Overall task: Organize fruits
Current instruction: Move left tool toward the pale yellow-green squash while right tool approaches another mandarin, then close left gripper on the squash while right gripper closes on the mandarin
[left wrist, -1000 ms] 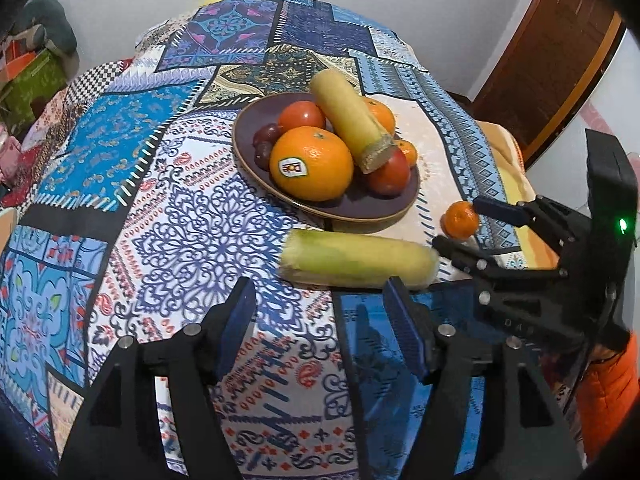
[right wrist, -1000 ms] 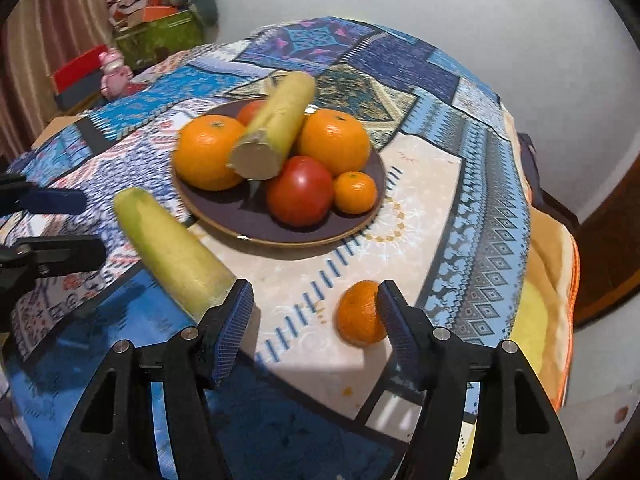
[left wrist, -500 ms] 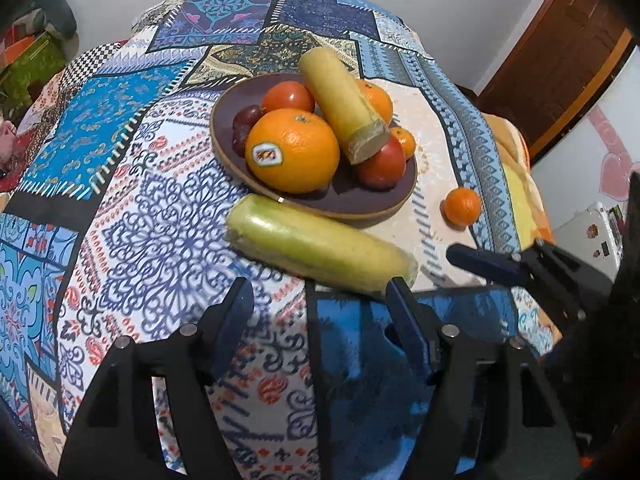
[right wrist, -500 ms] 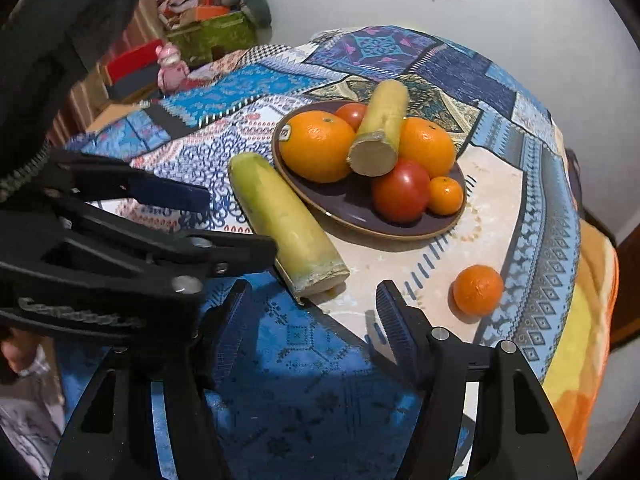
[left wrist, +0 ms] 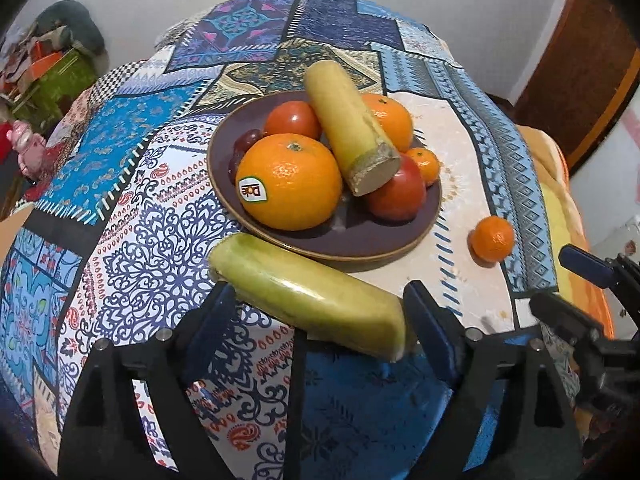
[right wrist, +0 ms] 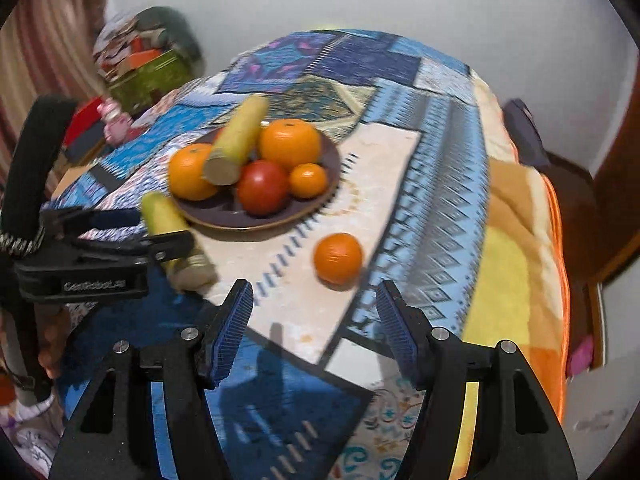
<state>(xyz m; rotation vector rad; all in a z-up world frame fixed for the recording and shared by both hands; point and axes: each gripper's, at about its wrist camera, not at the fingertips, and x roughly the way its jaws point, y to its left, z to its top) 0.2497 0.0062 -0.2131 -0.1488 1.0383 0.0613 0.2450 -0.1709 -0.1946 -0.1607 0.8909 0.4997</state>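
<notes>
A brown plate (left wrist: 400, 242) (right wrist: 320, 208) holds oranges, red fruits, a small mandarin and a yellow-green cane stick (left wrist: 352, 124). A second yellow-green stick (left wrist: 308, 294) (right wrist: 168, 220) lies on the cloth in front of the plate. My left gripper (left wrist: 320, 324) is open, its fingers on either side of this stick. A loose mandarin (left wrist: 492, 238) (right wrist: 338, 258) lies right of the plate. My right gripper (right wrist: 314, 324) is open and empty, just short of the mandarin.
The table wears a patterned patchwork cloth (left wrist: 132, 208); its right edge drops to an orange-yellow blanket (right wrist: 520, 264). Boxes and clutter (left wrist: 44, 76) sit off the far left. A wooden door (left wrist: 580, 64) stands at right.
My left gripper has moved forward until its fingers straddle the loose stick. My right gripper has drawn back and turned right, with the loose mandarin now ahead of its open fingers.
</notes>
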